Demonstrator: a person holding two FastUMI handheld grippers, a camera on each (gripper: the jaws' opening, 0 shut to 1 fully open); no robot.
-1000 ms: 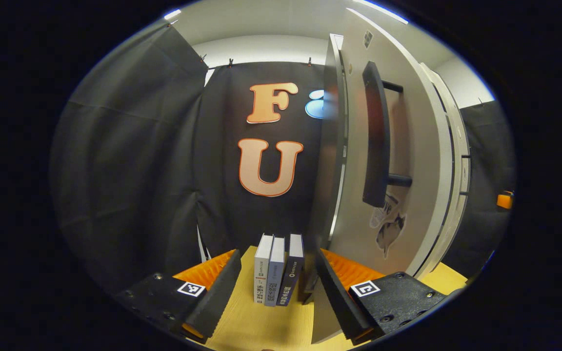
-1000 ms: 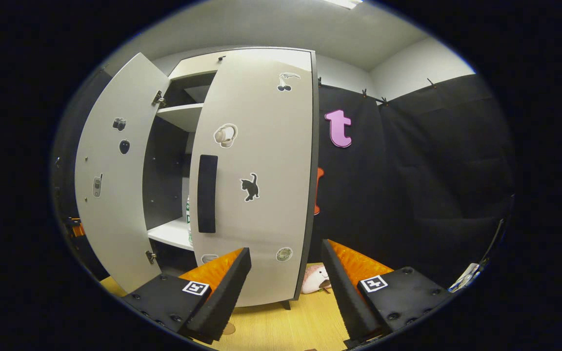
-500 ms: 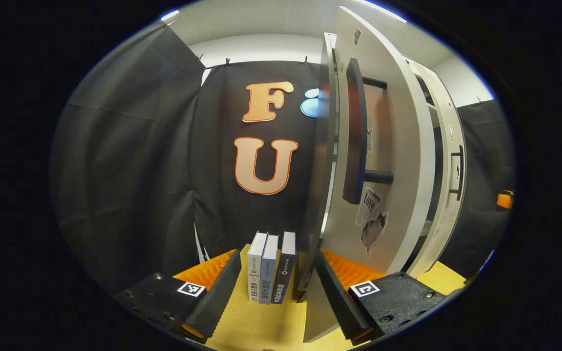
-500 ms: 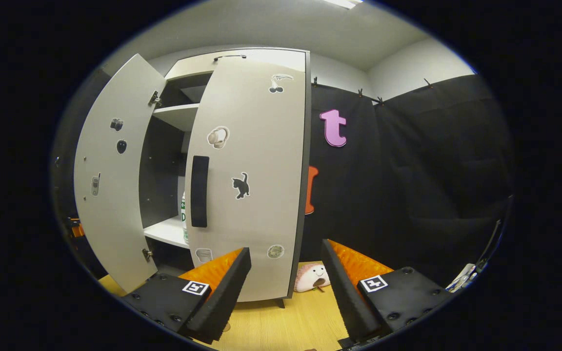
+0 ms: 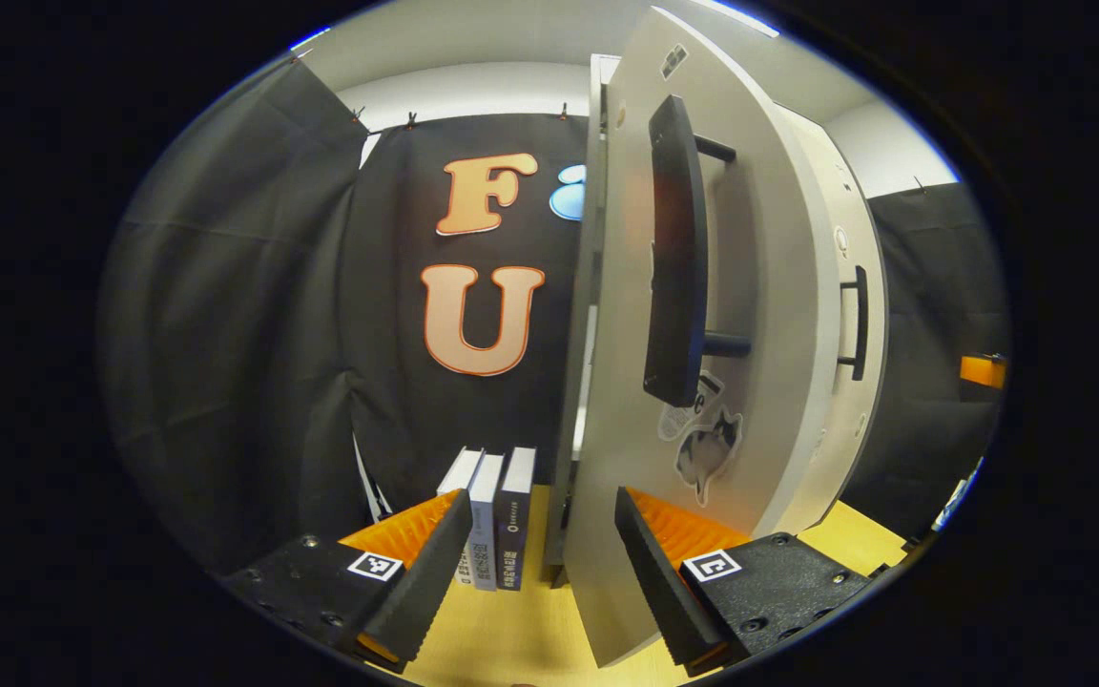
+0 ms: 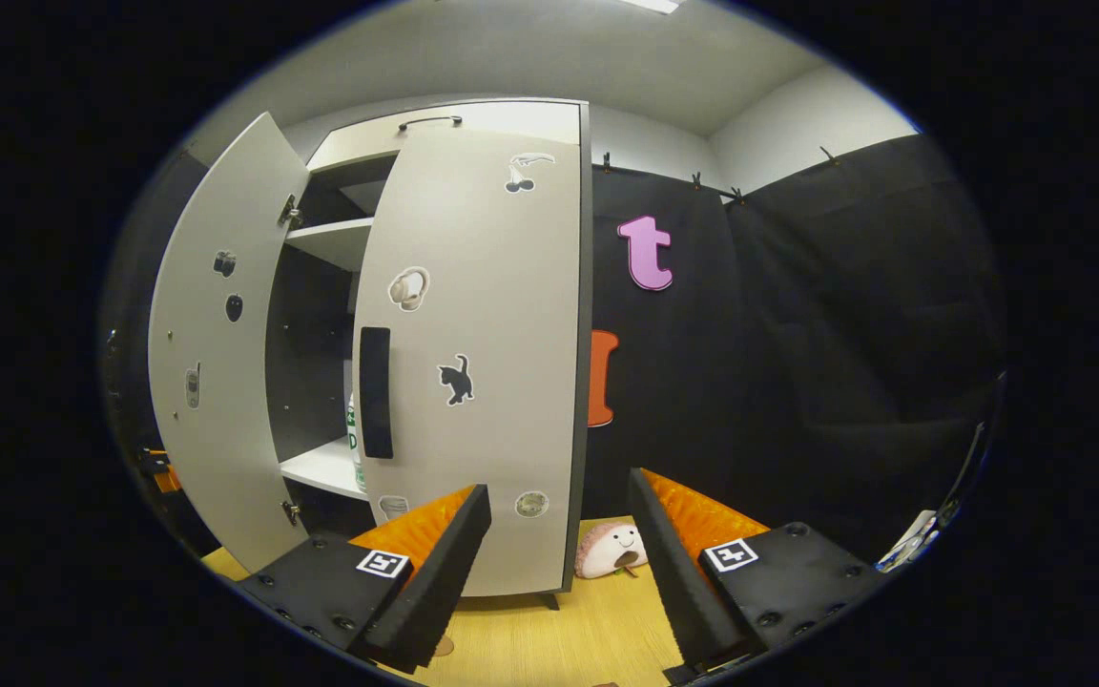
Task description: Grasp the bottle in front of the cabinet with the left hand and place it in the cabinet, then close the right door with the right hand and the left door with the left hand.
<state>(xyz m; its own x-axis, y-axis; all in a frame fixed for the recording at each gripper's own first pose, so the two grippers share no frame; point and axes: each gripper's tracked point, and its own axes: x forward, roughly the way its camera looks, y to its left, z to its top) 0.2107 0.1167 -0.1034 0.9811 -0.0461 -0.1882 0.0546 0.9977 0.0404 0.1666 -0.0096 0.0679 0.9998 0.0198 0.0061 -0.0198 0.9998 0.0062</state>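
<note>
Beside the pale grey left cabinet door (image 5: 626,401), left gripper (image 5: 542,563) jaws wide, empty; right gripper (image 6: 559,563) likewise. Risk: door edge catching between the jaws, or swinging onto the green-labelled bottle (image 6: 353,434).

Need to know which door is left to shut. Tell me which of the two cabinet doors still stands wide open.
The left door, swung well out from the shelves. The right door, with the cat sticker, is nearly shut.

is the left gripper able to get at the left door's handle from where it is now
Probably yes. The left gripper is open, the left door stands just ahead to its right, and its handle faces it above with nothing between. It would need to rise.
</note>
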